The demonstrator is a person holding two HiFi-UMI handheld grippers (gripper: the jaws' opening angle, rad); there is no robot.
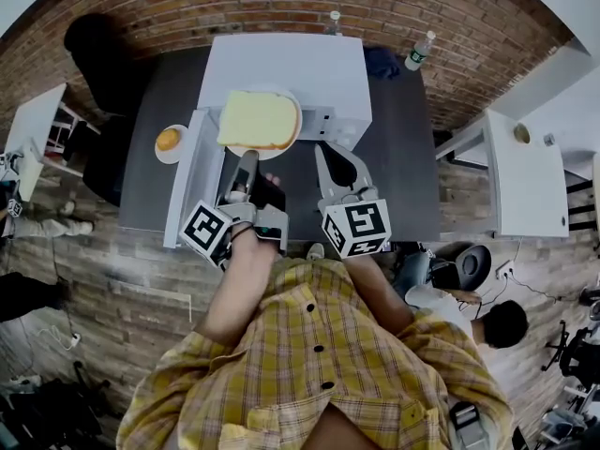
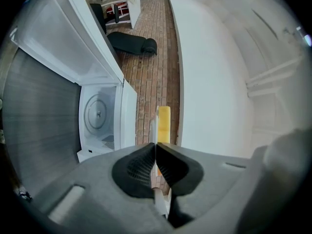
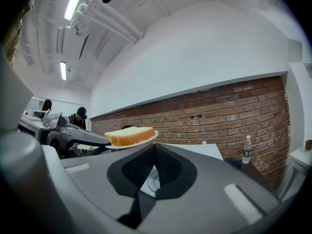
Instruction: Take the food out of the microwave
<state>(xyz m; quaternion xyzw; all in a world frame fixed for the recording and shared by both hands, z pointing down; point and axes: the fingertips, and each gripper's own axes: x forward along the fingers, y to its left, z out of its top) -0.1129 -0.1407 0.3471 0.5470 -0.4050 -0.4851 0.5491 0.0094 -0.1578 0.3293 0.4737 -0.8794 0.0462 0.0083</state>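
Note:
A thick yellow slice of bread (image 1: 258, 118) lies on a white plate (image 1: 246, 151) held up in front of the white microwave (image 1: 281, 64). My left gripper (image 1: 246, 164) is shut on the plate's near rim. In the left gripper view the plate (image 2: 152, 130) shows edge-on between the pads, with the bread (image 2: 164, 123) beside it. The microwave door (image 1: 192, 176) hangs open to the left, and the turntable (image 2: 97, 113) inside is bare. My right gripper (image 1: 330, 157) is shut on nothing, just right of the plate (image 3: 130, 141).
A small dish with an orange item (image 1: 169, 141) sits on the dark table (image 1: 403, 157) left of the door. Two bottles (image 1: 419, 52) (image 1: 334, 22) and a blue cloth (image 1: 382, 61) stand near the brick wall. White tables flank both sides; a person (image 1: 502, 324) sits lower right.

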